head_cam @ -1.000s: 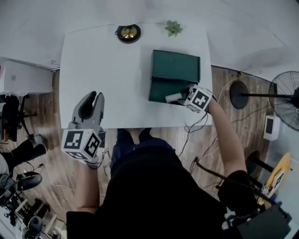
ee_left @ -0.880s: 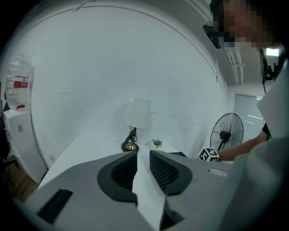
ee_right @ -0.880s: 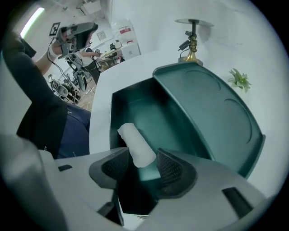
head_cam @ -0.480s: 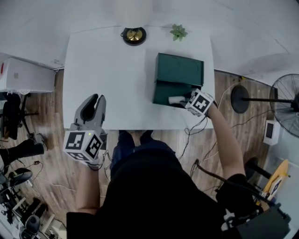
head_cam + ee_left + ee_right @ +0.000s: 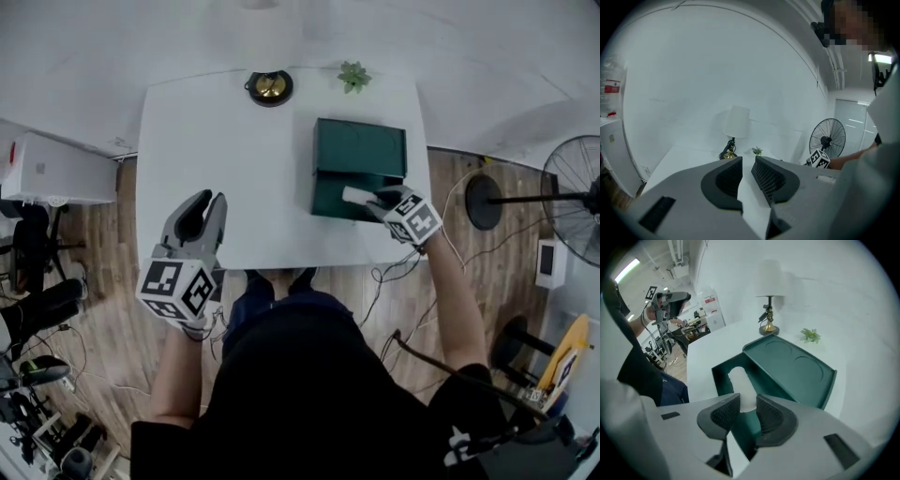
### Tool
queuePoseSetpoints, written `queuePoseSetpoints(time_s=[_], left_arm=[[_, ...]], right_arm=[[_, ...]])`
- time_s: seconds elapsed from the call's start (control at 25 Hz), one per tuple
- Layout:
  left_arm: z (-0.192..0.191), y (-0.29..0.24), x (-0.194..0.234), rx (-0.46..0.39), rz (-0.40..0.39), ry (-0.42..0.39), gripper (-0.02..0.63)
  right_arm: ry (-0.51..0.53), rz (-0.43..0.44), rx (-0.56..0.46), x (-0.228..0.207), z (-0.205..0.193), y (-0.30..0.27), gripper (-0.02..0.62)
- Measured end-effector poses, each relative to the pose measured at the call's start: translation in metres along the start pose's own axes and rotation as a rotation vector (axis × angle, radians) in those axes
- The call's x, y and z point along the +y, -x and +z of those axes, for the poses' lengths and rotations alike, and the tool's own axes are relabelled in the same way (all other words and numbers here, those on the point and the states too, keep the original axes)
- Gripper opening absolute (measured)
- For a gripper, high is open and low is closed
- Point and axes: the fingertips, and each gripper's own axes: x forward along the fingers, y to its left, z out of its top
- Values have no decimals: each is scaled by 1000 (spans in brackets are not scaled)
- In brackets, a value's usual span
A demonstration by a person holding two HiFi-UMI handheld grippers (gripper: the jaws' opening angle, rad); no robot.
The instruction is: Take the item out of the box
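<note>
A dark green box [image 5: 330, 190] lies open on the white table [image 5: 225, 141], its lid [image 5: 361, 148] folded back. A white rounded item [image 5: 356, 196] rests in the box's front part. My right gripper [image 5: 374, 199] reaches in from the right. Its jaws are closing on the item [image 5: 738, 379], whose near end fills the gap between the pads of that gripper [image 5: 748, 400]. My left gripper [image 5: 205, 206] hovers over the table's front left edge, far from the box. In the left gripper view its jaws [image 5: 746, 161] are only a narrow slit apart, with nothing between them.
A lamp with a brass base [image 5: 270, 86] and a small green plant [image 5: 353, 75] stand at the table's far edge. A floor fan [image 5: 574, 195] is at the right, a white cabinet [image 5: 52, 169] at the left. Cables lie on the wooden floor by the box corner.
The right gripper has edged a little right along the box's front and its jaws have drawn in around the white item. The left gripper has stayed near the table's front left edge.
</note>
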Motion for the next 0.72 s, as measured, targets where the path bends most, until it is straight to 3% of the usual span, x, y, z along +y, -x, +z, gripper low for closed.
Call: queuePoseSetpoints(time_s=[0.36,0.72], left_arm=[[16,8,7,-22,-30,-12,84],[27,29,37,-43,-2,-8,84]], right_arm=[[-135,-127,-171,-14,46,32,112],[-299,-273,-226,-49,74,23,113]])
